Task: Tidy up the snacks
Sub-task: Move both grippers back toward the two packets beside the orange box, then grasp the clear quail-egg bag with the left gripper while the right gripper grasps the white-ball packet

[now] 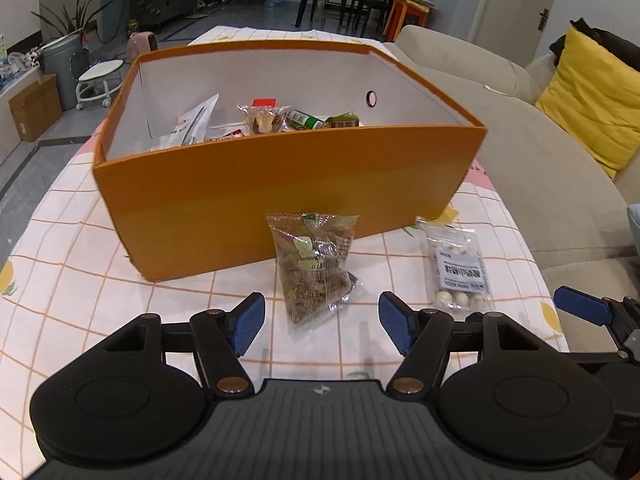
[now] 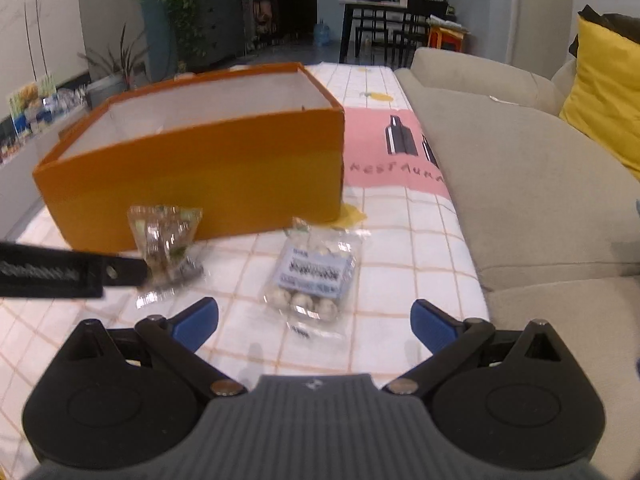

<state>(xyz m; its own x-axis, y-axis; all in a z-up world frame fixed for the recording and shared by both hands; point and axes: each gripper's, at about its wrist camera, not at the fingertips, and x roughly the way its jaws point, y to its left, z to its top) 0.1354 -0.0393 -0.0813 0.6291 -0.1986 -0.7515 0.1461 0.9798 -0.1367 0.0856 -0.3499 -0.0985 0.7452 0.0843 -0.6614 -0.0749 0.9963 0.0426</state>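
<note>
My right gripper (image 2: 314, 322) has its blue fingers (image 2: 196, 322) spread wide above the table (image 2: 424, 240). Just beyond them lies a clear packet of pale round snacks (image 2: 312, 276), in front of the orange box (image 2: 200, 184). A second packet (image 2: 166, 240) leans against the box's front wall.

The orange box (image 1: 280, 184) looks like matt cardboard, with a plain white paper lining inside. The two snack packets, the brown granola packet (image 1: 314, 268) and the packet of white balls (image 1: 458, 270), are of clear glossy plastic film that crinkles and shines; the second carries a matt paper label. The surface has a soft printed cloth (image 1: 72, 264) with a grid. The sofa (image 2: 520, 184) is of rough beige fabric. The left gripper (image 1: 321, 322) has matt black plastic arms, small metal pins and ribbed blue pads (image 1: 248, 324).
</note>
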